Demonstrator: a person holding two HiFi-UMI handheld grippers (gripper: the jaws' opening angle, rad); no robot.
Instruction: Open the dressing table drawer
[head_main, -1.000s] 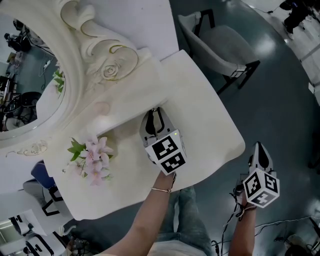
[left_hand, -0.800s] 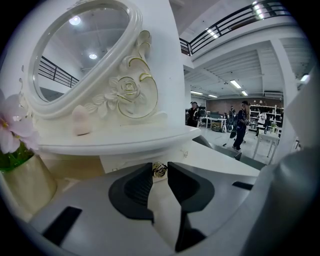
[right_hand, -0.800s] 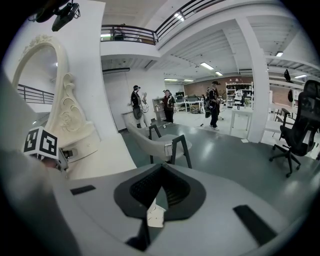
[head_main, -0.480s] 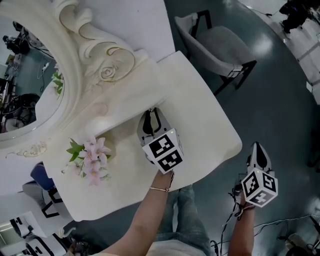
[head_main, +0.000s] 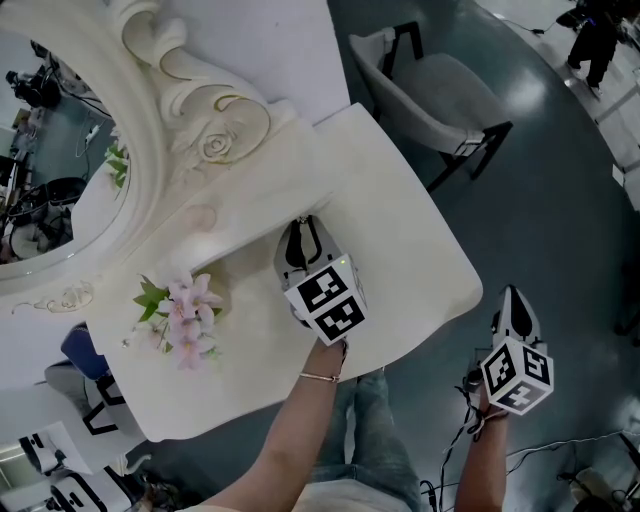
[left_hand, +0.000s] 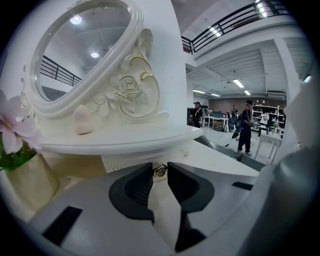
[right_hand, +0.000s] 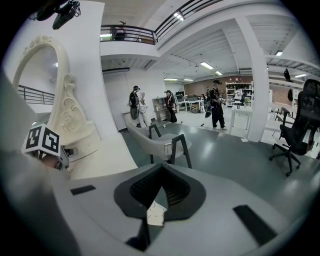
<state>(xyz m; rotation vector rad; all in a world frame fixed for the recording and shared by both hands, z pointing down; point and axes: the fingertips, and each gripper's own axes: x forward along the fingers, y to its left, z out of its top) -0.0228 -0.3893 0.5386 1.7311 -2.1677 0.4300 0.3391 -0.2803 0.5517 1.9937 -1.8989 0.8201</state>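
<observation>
Risk notes, left side first. The left claw (left_hand: 160, 167) is clamped on the drawer knob (left_hand: 160, 170), but only by the very tips. The knob is small, round and shiny, so I judge a slip the likeliest failure. A quick tug could pop it out of the pads with the drawer (left_hand: 131, 161) unmoved.

Second risk: the claw comes in tilted downward, not level with the drawer front. A pull along that slope may jam the drawer in its slot or drag the pads down off the knob. I would draw straight toward the near edge, slowly.

Third: the flowers (head_main: 183, 318) stand just to the left on the surface (head_main: 400, 210). A sideways jerk after a slip could reach them.

The right claw (right_hand: 160, 167) is together on nothing. It hangs off the near right corner of the surface, well apart from the work.

The drawer sits in the low raised tier under the mirror (head_main: 60, 150), mid-surface, right of the flowers. Its front is plain cream, tucked beneath an overhanging ledge. It looks closed, as far as I can judge. The knob is brassy, set about mid-front.
</observation>
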